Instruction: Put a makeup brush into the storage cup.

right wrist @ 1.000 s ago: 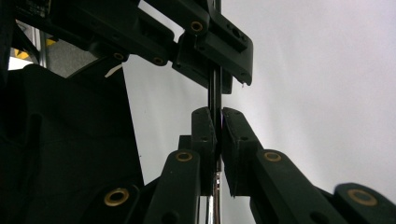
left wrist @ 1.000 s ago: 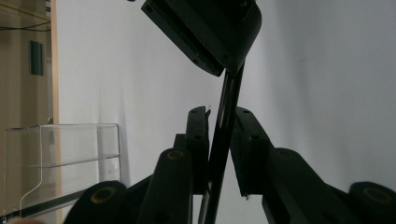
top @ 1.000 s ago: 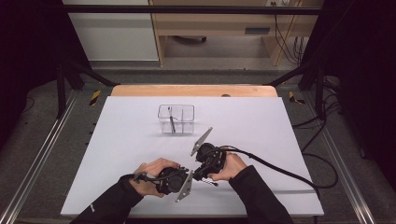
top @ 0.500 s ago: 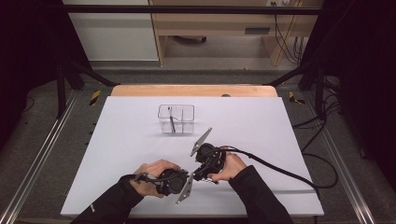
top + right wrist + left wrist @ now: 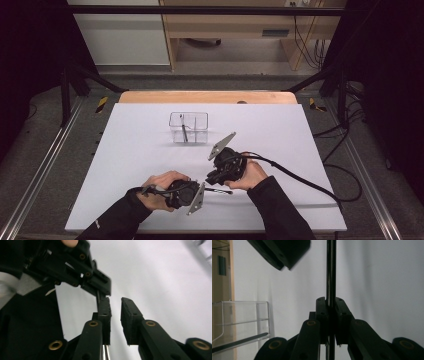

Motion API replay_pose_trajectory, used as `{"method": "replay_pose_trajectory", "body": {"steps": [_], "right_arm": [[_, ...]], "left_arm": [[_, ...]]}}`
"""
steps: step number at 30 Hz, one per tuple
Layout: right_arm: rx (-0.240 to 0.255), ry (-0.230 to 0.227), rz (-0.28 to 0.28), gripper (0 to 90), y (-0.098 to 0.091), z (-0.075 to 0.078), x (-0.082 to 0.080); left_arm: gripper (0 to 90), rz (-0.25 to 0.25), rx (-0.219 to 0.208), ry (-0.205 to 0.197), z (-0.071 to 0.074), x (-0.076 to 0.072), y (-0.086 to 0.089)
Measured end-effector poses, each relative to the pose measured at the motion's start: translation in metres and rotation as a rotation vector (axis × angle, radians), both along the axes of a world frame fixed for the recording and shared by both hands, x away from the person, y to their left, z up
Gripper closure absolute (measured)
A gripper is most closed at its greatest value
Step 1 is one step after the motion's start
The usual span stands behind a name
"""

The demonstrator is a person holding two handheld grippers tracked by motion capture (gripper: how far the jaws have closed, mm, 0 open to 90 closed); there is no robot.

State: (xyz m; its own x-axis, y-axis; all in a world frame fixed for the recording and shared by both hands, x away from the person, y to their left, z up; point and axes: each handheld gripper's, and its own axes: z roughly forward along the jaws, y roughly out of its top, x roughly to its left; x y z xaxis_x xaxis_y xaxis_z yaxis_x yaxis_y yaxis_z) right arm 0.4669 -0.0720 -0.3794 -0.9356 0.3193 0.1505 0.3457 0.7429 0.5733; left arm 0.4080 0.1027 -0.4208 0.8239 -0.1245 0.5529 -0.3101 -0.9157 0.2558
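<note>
Beyond the left gripper clamping a rod and the right gripper just parted, a clear bin stands.

- You hold a thin dark metal rod pinched between the pads of your left gripper; it runs straight out past the tips, glossy and slim.
- From above, the rod lies roughly level over the white table, near its front edge, pointing from your left gripper toward your right hand's side.
</note>
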Motion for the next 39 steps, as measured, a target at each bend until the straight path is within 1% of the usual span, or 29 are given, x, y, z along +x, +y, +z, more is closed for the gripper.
{"method": "replay_pose_trajectory", "body": {"steps": [1, 4, 8, 11, 17, 19, 25, 27, 30, 33, 36, 39], "right_arm": [[0.009, -0.01, -0.011, 77.1, -0.001, 0.002, 0.0], [0.028, -0.048, -0.045, 72.8, -0.006, 0.007, 0.001], [0.039, -0.098, -0.107, 63.6, -0.01, 0.011, 0.002], [0.055, -0.112, -0.145, 57.3, -0.013, 0.012, 0.003], [0.081, -0.158, -0.207, 46.5, -0.02, 0.012, 0.004], [0.088, -0.171, -0.232, 42.5, -0.023, 0.012, 0.003], [0.116, -0.235, -0.301, 29.9, -0.031, 0.01, 0.002], [0.126, -0.249, -0.324, 28.0, -0.034, 0.011, 0.001], [0.156, -0.26, -0.359, 25.1, -0.04, 0.011, 0.0], [0.177, -0.277, -0.389, 21.9, -0.045, 0.011, -0.001], [0.192, -0.28, -0.408, 18.5, -0.051, 0.011, -0.003], [0.205, -0.286, -0.435, 15.5, -0.055, 0.009, -0.006]], "left_arm": [[82.4, 0.006, 0.002, 0.003, 0.001, 0.0, 0.001], [82.4, 0.019, -0.013, 0.012, 0.002, 0.001, 0.004], [82.5, 0.031, -0.023, 0.02, 0.003, 0.002, 0.006], [82.4, 0.04, -0.029, 0.029, 0.003, 0.003, 0.008], [82.4, 0.067, -0.062, 0.062, 0.003, 0.004, 0.012], [82.4, 0.078, -0.079, 0.074, 0.003, 0.005, 0.014], [82.4, 0.108, -0.13, 0.105, 0.001, 0.005, 0.02], [82.4, 0.118, -0.141, 0.115, 0.0, 0.006, 0.022], [82.3, 0.134, -0.151, 0.128, -0.002, 0.006, 0.024], [82.3, 0.149, -0.173, 0.143, -0.004, 0.006, 0.025], [82.3, 0.168, -0.201, 0.157, -0.006, 0.007, 0.027], [82.3, 0.191, -0.216, 0.171, -0.007, 0.008, 0.029]]}}
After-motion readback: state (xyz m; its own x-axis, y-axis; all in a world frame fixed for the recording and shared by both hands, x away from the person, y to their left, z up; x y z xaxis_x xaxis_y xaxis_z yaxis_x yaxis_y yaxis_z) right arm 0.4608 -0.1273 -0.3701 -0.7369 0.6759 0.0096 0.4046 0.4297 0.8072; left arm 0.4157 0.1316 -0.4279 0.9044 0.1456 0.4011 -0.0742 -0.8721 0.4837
